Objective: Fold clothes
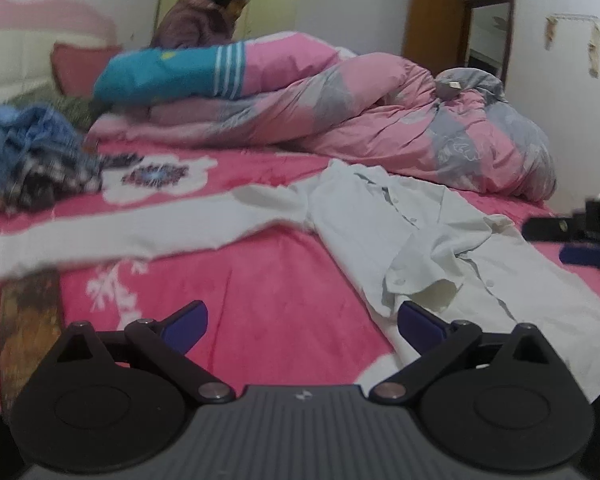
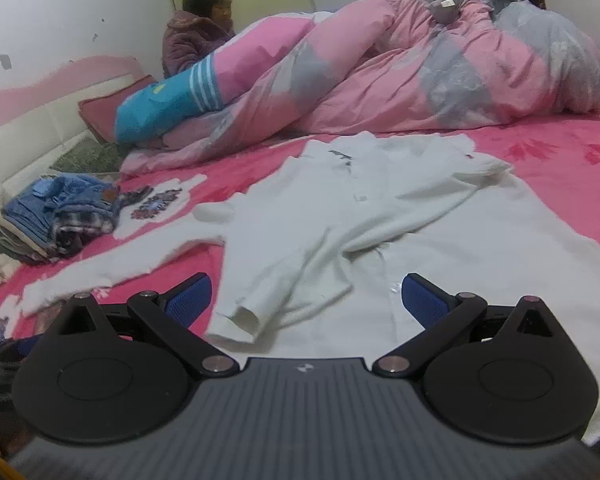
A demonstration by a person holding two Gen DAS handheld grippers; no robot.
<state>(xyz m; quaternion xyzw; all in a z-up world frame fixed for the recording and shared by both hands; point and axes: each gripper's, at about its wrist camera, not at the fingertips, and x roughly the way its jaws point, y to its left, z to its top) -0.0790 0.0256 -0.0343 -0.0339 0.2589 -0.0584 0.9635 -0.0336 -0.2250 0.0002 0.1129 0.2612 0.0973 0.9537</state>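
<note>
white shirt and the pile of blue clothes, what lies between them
In the right wrist view, only bare pink flowered bedsheet separates the white long-sleeved shirt from the pile of blue folded clothes.

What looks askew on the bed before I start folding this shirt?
The white shirt is not flat: one sleeve is flopped across its front with the cuff near the hem, while the other sleeve stretches out toward the clothes pile. The collar area is rumpled too. Both grippers hang open, holding nothing.

Left gripper (image 1: 302, 326): black linkage arms, silver pivot pins, blue ribbed fingertips (image 1: 188, 326). Right gripper (image 2: 305, 300) identical; behind the fingers, grey ribbed housing with small central logo.
</note>
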